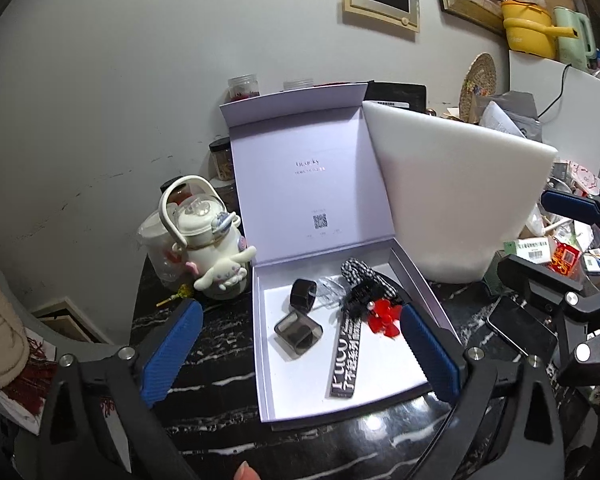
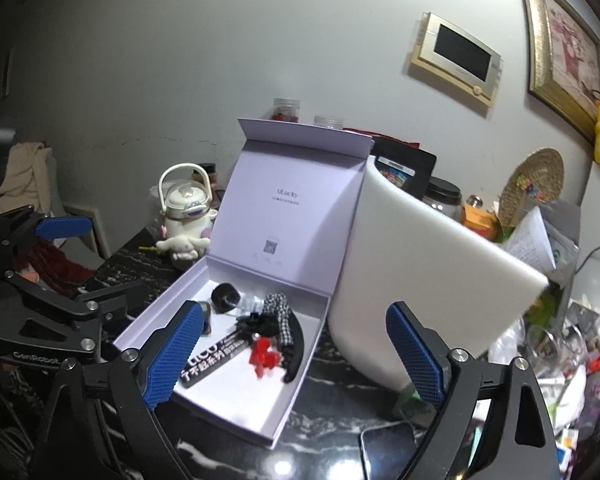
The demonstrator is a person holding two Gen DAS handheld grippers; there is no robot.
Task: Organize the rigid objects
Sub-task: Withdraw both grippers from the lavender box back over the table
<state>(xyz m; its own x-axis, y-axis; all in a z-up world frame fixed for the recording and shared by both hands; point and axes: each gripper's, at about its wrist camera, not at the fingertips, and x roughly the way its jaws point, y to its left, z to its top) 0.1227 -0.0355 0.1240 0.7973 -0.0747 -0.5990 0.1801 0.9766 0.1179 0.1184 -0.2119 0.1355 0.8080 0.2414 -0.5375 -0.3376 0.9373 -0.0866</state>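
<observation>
A white gift box (image 1: 384,376) (image 2: 260,404) lies open on the black marble table, its lid (image 1: 304,184) upright. In it lie two black square rings (image 1: 300,332), a red clip (image 1: 384,316) (image 2: 266,356), a black printed strip (image 1: 346,360) (image 2: 208,360), a checked black-and-white hair band (image 1: 358,272) (image 2: 280,316) and a clear piece (image 1: 328,290). My left gripper (image 1: 300,356) is open and empty, just above the box front. My right gripper (image 2: 296,356) is open and empty over the box's right side; it also shows in the left wrist view (image 1: 572,216).
A white foam board (image 1: 460,196) (image 2: 416,276) leans right of the box. A white cartoon kettle bottle (image 1: 208,240) (image 2: 186,216) stands to the left. A phone (image 1: 520,332) (image 2: 388,452) lies right of the box. Jars stand behind; clutter fills the far right.
</observation>
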